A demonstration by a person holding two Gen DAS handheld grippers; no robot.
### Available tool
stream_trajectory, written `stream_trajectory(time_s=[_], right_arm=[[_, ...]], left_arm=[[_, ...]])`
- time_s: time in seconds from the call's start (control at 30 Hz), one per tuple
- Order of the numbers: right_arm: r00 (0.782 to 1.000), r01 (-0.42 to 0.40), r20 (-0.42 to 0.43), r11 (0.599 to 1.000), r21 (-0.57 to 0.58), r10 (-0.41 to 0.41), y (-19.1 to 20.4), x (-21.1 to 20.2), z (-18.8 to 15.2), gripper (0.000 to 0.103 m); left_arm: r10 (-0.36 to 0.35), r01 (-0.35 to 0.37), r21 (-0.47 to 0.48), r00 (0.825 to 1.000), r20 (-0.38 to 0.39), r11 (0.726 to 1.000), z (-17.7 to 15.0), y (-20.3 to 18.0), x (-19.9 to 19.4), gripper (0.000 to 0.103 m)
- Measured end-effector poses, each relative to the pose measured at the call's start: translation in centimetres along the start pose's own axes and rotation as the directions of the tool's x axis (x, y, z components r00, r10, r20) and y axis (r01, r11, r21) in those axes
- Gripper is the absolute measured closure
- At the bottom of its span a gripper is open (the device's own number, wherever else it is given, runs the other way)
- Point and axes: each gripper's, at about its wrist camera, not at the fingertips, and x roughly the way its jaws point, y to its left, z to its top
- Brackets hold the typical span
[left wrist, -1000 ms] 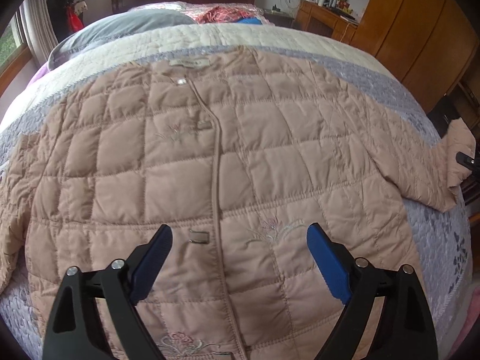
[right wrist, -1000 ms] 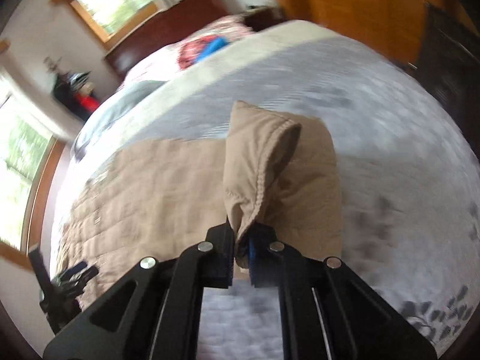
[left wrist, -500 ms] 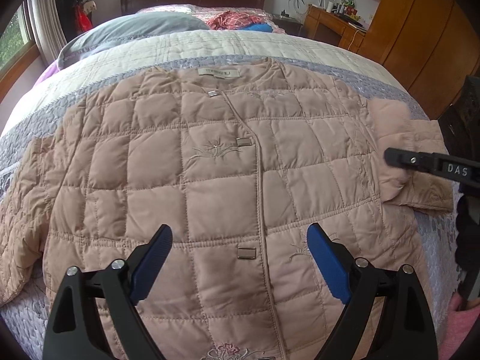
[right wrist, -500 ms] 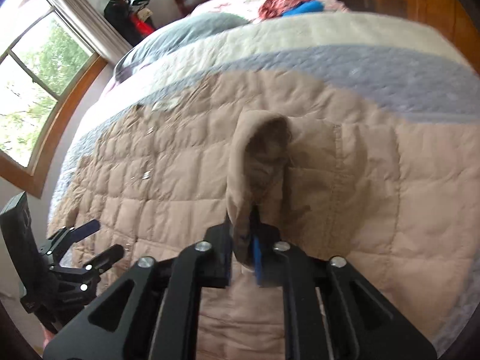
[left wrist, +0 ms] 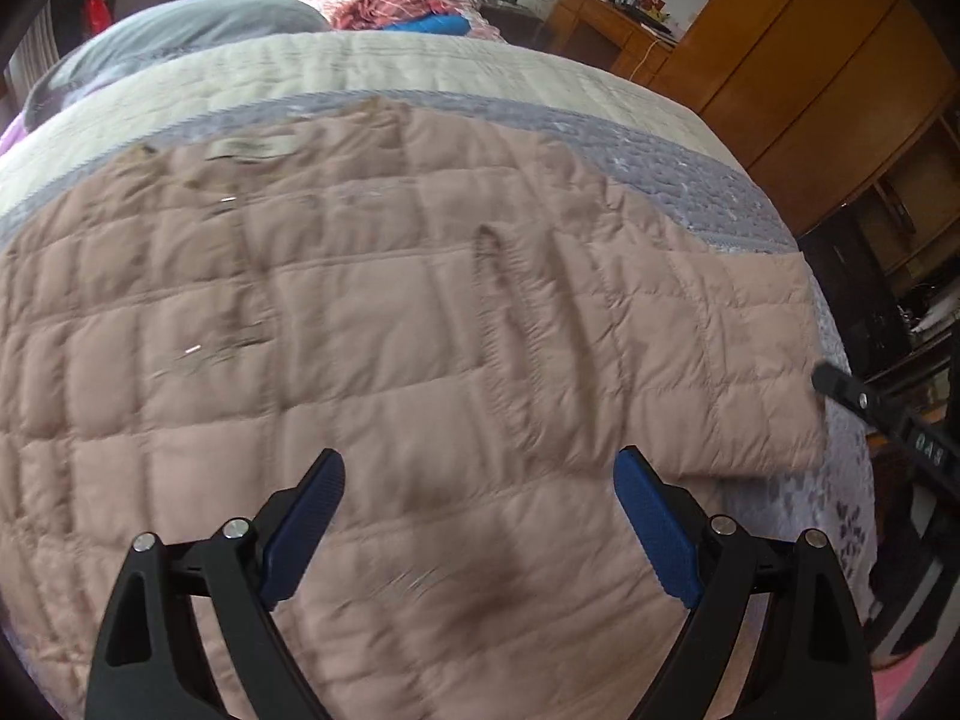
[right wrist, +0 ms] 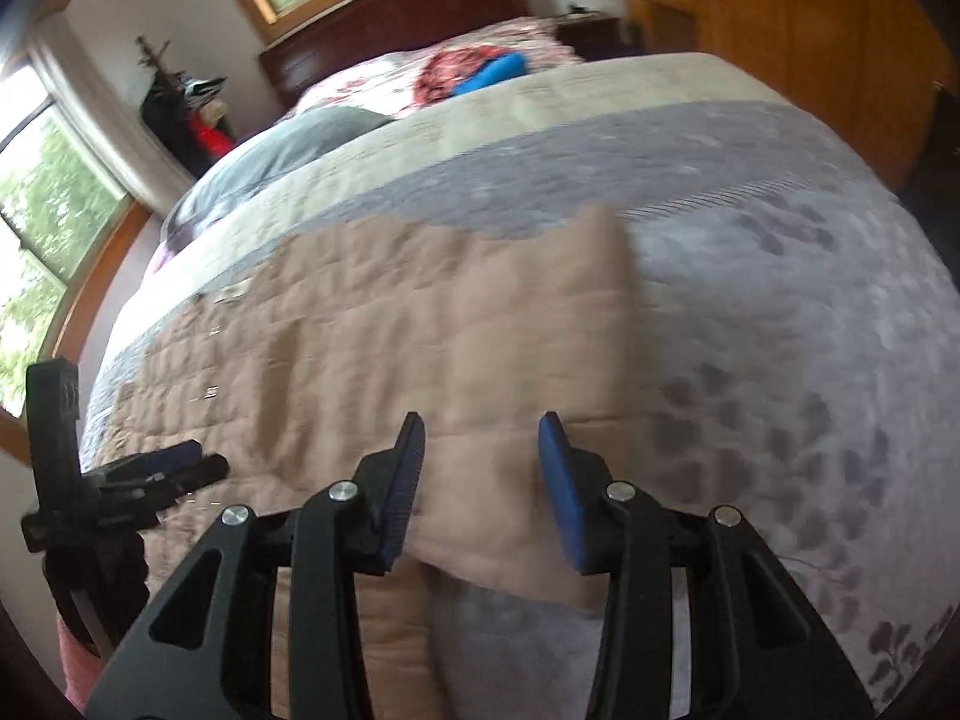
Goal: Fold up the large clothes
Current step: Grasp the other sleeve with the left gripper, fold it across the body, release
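Observation:
A pink quilted jacket (left wrist: 300,330) lies spread flat, front up, on the bed. Its right sleeve (left wrist: 690,348) is folded inward across the body, with the cuff (left wrist: 492,264) resting on the chest. My left gripper (left wrist: 480,459) hovers open over the lower front, nothing between its blue pads. In the right wrist view the folded sleeve (right wrist: 540,312) lies under my right gripper (right wrist: 480,420). Its jaws are opening and the pads press on nothing; the cloth lies below them. The left gripper (right wrist: 168,468) shows at the left edge there.
The jacket rests on a grey-lavender bedspread (right wrist: 780,330) whose rounded right edge drops off. A grey pillow (left wrist: 180,24) and red and blue cloths (left wrist: 420,12) lie by the headboard. Wooden cabinets (left wrist: 810,60) stand to the right and a window (right wrist: 36,228) to the left.
My right gripper carried the sleeve cuff in over the jacket's body, then let it go and drew back with its jaws apart. The left gripper stayed open and shifted over the jacket.

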Motion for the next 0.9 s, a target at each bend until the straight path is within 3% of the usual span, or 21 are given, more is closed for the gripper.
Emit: stream_trajectory(time_s=[0.07,0.13,0.3,0.4,0.53,0.67,0.9], right_arm=[[0.999,0.037,-0.005,0.999,0.033,-0.036,-2.3,-0.4,-0.7,0.063],[0.999,0.038,-0.010,0.998,0.055,-0.037,-3.7,-0.5,-1.4,0.063],[1.000,0.004,-0.007,0.996,0.092,-0.003,-5.7,-0.6,-2.2,0.063],[1.000,-0.022,-0.009,0.994,0.104,0.023,-5.8,-0.4,-2.4,0.063],[0.996,-0.079,-0.024,0.993,0.091,0.082,-4.6,0.4,-2.3,0.063],[0.990,-0.133,-0.049,0.990,0.057,0.136,-2.5,1.4,-2.2,0.065],[0.969,-0.231,-0.097,0.972,-0.042,0.226,3.6,3.8,-1.6,0.067]], left_arm=[[-0.013,0.013,-0.009,1.000,-0.006,1.000,1.1,-1.0,1.4,0.013],[-0.019,0.019,-0.018,1.000,-0.008,1.000,1.8,-1.7,2.5,0.031],[-0.068,0.068,-0.003,0.997,-0.034,0.998,2.1,-3.4,3.8,0.090],[-0.100,0.100,-0.022,0.995,0.023,0.995,1.7,-2.7,2.4,0.095],[-0.077,0.079,-0.015,0.990,0.118,0.997,0.2,-0.5,-1.9,0.095],[-0.002,0.014,-0.057,0.979,0.203,0.998,-0.9,3.3,-6.2,0.095],[0.101,-0.070,-0.128,0.960,0.262,0.989,-2.1,9.9,-10.8,0.095]])
